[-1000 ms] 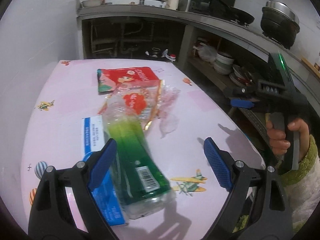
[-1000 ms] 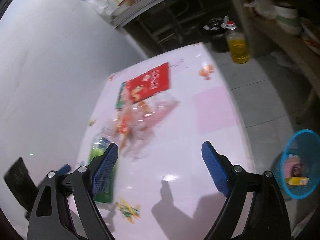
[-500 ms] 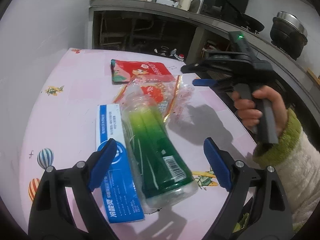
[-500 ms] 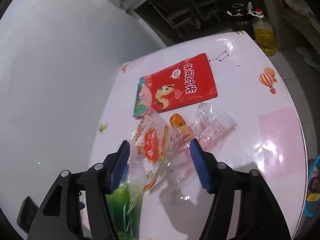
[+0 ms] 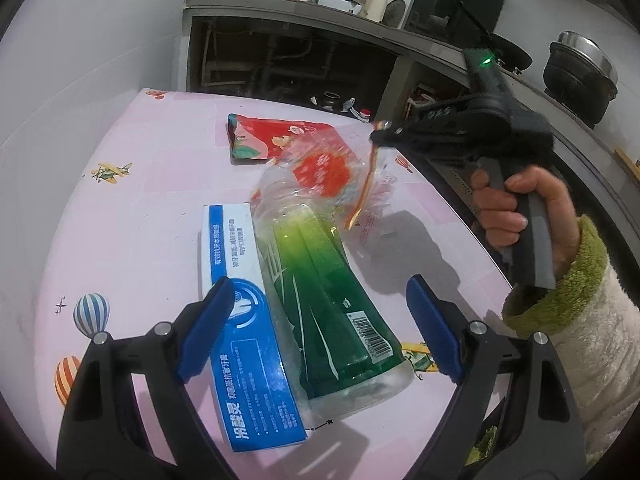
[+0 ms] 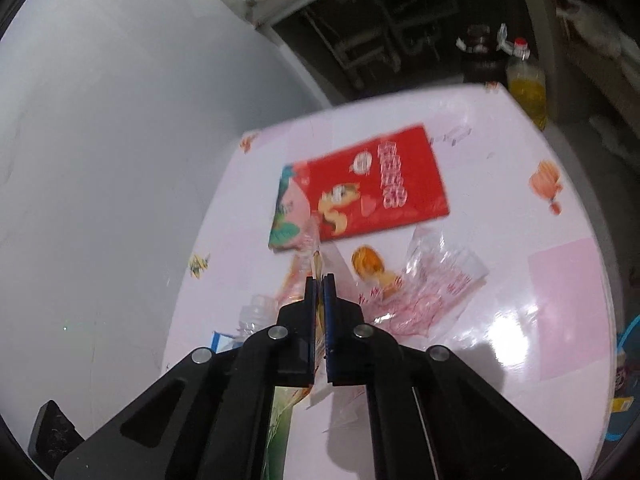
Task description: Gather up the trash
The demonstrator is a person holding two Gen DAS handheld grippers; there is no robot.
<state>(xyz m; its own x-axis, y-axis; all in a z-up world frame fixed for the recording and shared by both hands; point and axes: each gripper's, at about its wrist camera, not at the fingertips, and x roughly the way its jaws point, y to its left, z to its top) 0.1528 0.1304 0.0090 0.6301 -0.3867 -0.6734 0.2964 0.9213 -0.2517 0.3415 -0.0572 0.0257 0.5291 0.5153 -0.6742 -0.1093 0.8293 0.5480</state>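
A clear plastic snack wrapper (image 5: 332, 172) with a red print and orange edge hangs from my right gripper (image 5: 380, 130), which is shut on its top edge; the pinch also shows in the right wrist view (image 6: 319, 280). Below it a green plastic bottle (image 5: 328, 292) lies on the pink table (image 5: 140, 208), next to a blue and white toothpaste box (image 5: 248, 320). A red snack bag (image 5: 272, 136) lies farther back, also in the right wrist view (image 6: 368, 188). A second clear wrapper (image 6: 432, 280) lies right of it. My left gripper (image 5: 316, 328) is open, its pads either side of the bottle's base.
A blue waste basket (image 6: 624, 368) stands on the floor past the table's right edge. A bottle of yellow oil (image 6: 526, 88) stands on the floor beyond the table. A kitchen counter (image 5: 320, 4) with a sink and shelves runs behind. A white wall is at the left.
My right gripper moved in over the wrappers, closed on the clear red-print wrapper and lifted its edge off the bottle. My left gripper stayed open over the bottle.
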